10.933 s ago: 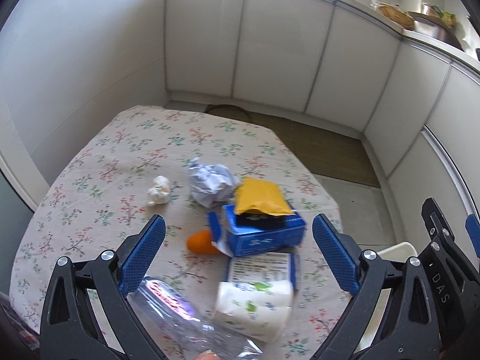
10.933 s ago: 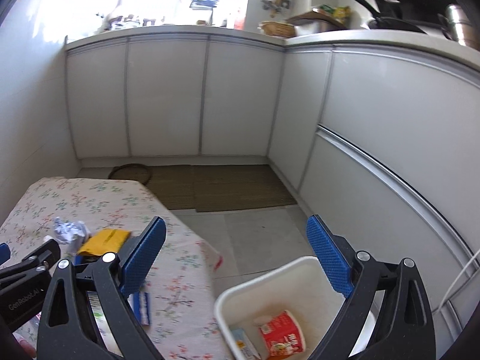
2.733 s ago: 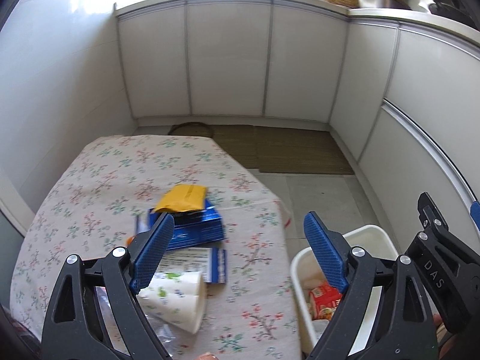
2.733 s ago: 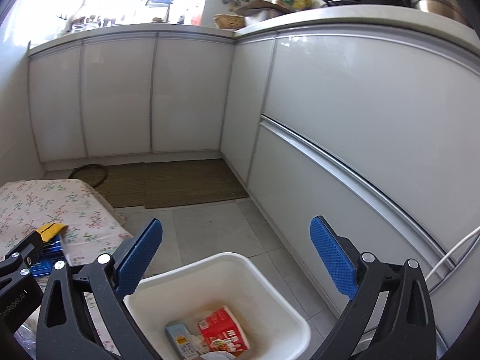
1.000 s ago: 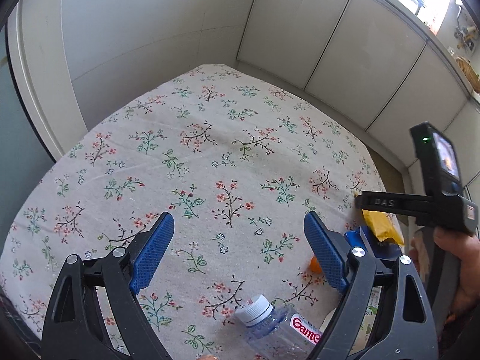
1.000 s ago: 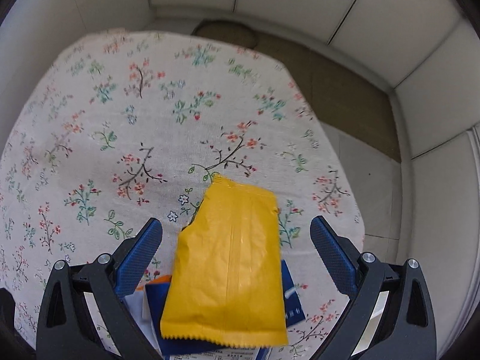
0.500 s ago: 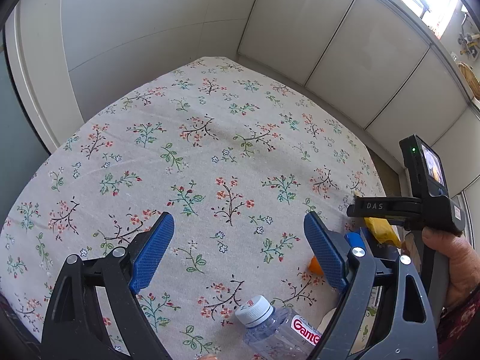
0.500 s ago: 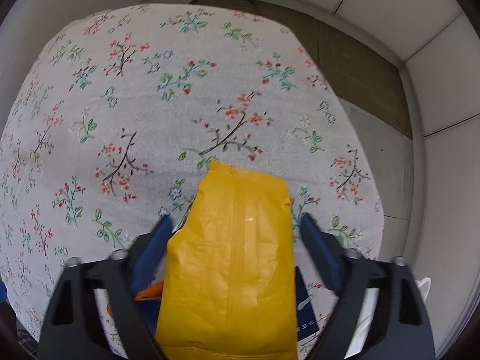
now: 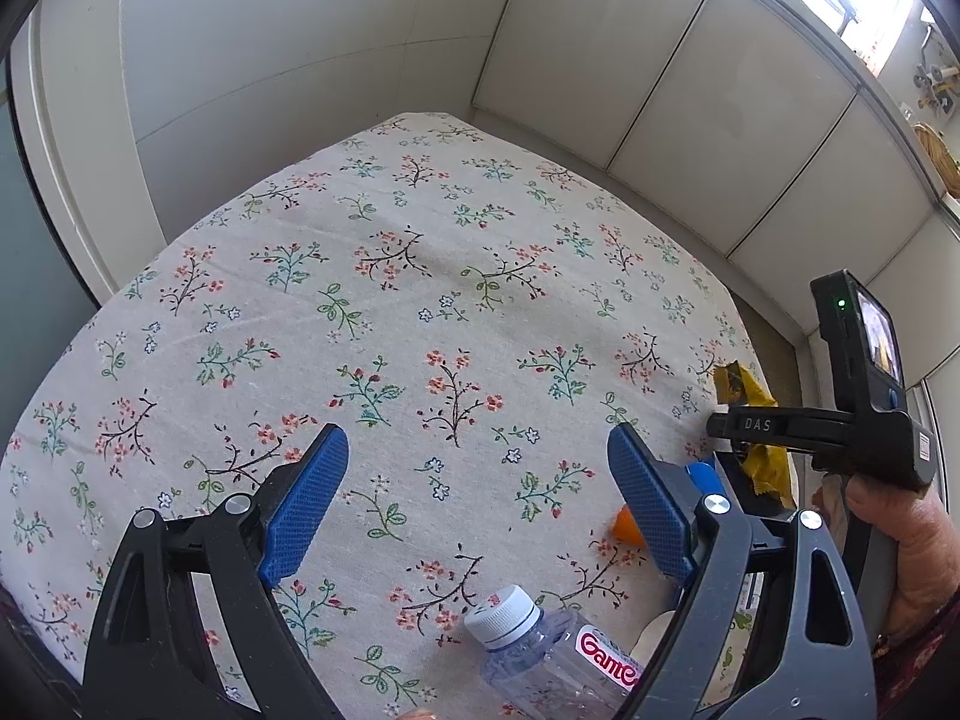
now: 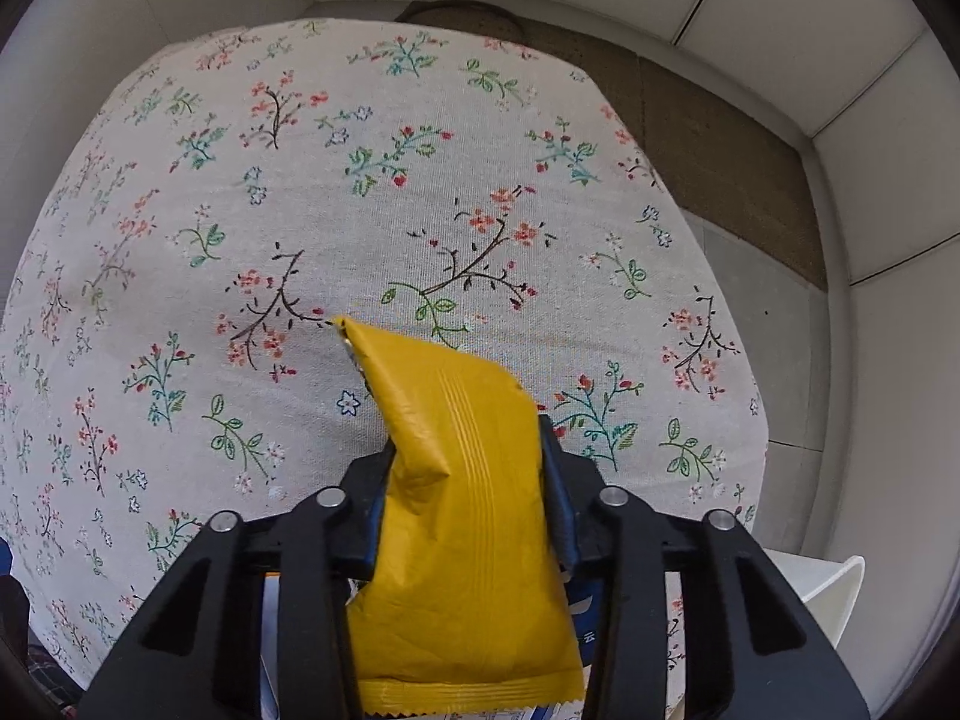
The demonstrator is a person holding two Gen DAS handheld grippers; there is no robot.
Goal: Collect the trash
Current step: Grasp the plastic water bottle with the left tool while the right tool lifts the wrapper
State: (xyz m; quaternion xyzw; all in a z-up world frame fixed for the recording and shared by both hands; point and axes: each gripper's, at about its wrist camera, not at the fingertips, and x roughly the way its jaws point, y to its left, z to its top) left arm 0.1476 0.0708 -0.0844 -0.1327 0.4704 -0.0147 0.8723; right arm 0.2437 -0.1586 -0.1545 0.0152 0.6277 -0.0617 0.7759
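Observation:
A yellow snack packet (image 10: 456,570) lies on a blue box (image 10: 585,618) at the near right of the flowered table (image 10: 360,210). My right gripper (image 10: 467,450) points steeply down over it. Its jaws are closing, the pads press on the packet's sides, and the packet buckles with its far end raised. In the left wrist view the same packet (image 9: 741,387) shows beside the right gripper's black body. My left gripper (image 9: 474,438) hangs open above bare cloth with nothing between its fingers. A clear plastic bottle (image 9: 540,654) with a white cap lies just below it.
An orange object (image 9: 624,525) and a white paper cup (image 9: 654,630) lie near the bottle. A white bin (image 10: 828,588) stands on the floor off the table's right edge. White cabinets ring the far side, and a brown mat (image 10: 720,138) lies beyond the table.
My right gripper's jaws have closed in from wide apart onto the yellow packet, which has crumpled and lifted at its far end. The left gripper has stayed still and open.

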